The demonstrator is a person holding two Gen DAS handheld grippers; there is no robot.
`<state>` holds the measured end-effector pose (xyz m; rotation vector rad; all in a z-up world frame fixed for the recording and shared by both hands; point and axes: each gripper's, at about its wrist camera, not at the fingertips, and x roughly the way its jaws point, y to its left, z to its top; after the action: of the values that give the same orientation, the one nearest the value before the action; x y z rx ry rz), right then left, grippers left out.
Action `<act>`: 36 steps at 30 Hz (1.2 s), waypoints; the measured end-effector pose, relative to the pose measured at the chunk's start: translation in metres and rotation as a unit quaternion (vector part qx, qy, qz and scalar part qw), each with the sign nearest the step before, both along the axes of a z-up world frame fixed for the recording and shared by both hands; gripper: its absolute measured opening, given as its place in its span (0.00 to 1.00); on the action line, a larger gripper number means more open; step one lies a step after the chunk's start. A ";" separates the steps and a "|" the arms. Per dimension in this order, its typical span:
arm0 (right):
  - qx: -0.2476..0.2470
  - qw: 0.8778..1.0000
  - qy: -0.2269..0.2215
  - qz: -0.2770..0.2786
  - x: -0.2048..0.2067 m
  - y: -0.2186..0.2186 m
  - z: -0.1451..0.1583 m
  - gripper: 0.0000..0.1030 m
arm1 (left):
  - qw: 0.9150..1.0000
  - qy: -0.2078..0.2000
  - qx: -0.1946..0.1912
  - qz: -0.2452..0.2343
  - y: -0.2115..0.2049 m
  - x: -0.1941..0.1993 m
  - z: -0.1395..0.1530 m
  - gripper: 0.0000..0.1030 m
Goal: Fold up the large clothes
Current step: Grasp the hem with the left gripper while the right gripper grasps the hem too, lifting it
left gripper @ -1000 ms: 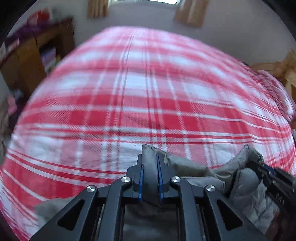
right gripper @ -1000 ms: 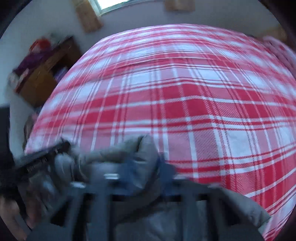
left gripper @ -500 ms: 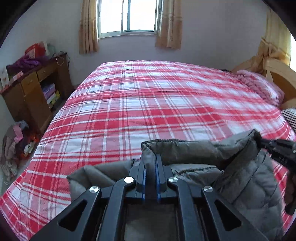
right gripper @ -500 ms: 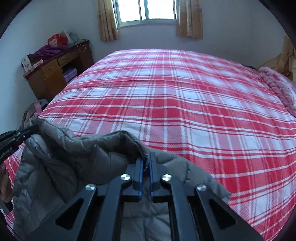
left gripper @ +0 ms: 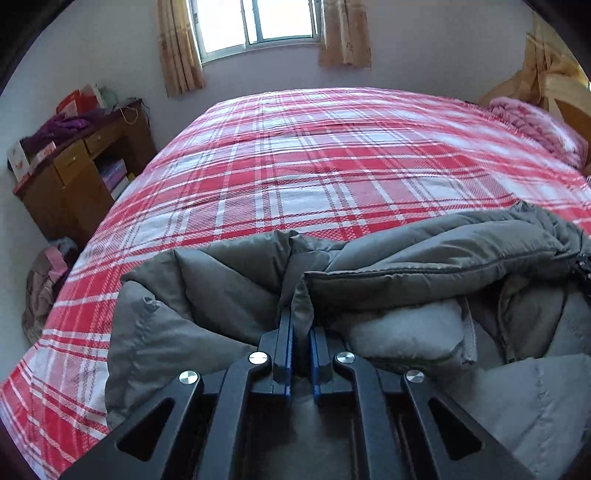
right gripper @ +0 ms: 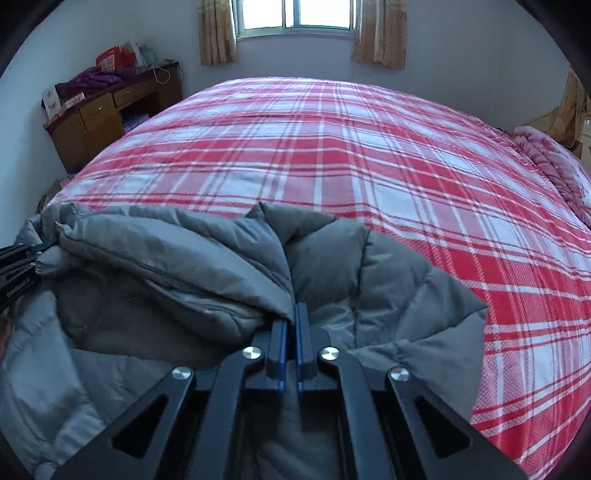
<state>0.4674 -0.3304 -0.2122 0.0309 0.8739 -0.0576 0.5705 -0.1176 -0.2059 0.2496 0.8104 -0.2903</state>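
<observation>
A grey padded jacket hangs between both grippers above the near edge of a bed with a red and white plaid cover. My left gripper is shut on a fold of the jacket's left shoulder area. My right gripper is shut on the jacket at its right side. The collar edge stretches between them. The left gripper shows at the left edge of the right wrist view. The jacket's lower part is hidden below the grippers.
A wooden desk with clutter stands left of the bed. A pile of clothes lies on the floor by it. A pink blanket lies at the bed's right. A window with curtains is on the far wall.
Both grippers have lifted the jacket and tilted up, so the room and window came into view. The jacket has spread wider between them.
</observation>
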 end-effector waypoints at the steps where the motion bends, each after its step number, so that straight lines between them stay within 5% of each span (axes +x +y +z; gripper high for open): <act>1: -0.005 1.000 0.005 -0.001 0.002 0.001 -0.002 0.04 | 1.000 -0.002 0.005 0.001 -0.001 -0.001 0.003 0.07; 4: -0.012 1.000 0.009 0.001 0.002 0.002 -0.001 0.05 | 1.000 0.001 0.007 0.009 0.005 -0.006 0.015 0.12; 7: -0.002 1.000 0.012 0.001 -0.004 -0.004 0.004 0.09 | 0.999 -0.019 -0.015 0.025 0.027 -0.019 0.043 0.59; 8: -0.001 1.000 0.010 0.000 -0.006 -0.007 0.006 0.19 | 0.999 -0.034 -0.017 0.033 0.033 -0.023 0.050 0.82; 9: 0.000 1.000 0.009 -0.001 -0.011 -0.010 0.009 0.23 | 0.997 -0.060 -0.018 0.048 0.044 -0.029 0.062 0.89; 11: -0.001 1.000 0.006 -0.005 -0.019 -0.016 0.014 0.33 | 0.995 -0.082 -0.035 0.053 0.057 -0.031 0.077 0.89; 17: 0.015 0.999 -0.014 -0.038 -0.040 -0.034 0.040 0.34 | 0.990 -0.081 -0.036 0.112 0.056 0.000 0.097 0.89; 24: 0.066 0.995 -0.073 -0.021 -0.011 0.006 0.077 0.36 | 0.989 -0.051 -0.031 0.137 0.014 0.030 0.071 0.89; 30: 0.100 0.994 -0.032 -0.005 0.024 0.038 0.030 0.36 | 0.990 -0.003 0.000 0.138 0.019 0.026 0.009 0.90; 36: 0.118 0.993 -0.010 0.002 0.020 0.029 -0.005 0.33 | 0.991 -0.001 -0.002 0.132 0.016 0.027 -0.008 0.92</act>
<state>0.4871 -0.3015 -0.2169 0.2510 0.8571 0.0505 0.5972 -0.1013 -0.2140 0.1373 0.8303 -0.0431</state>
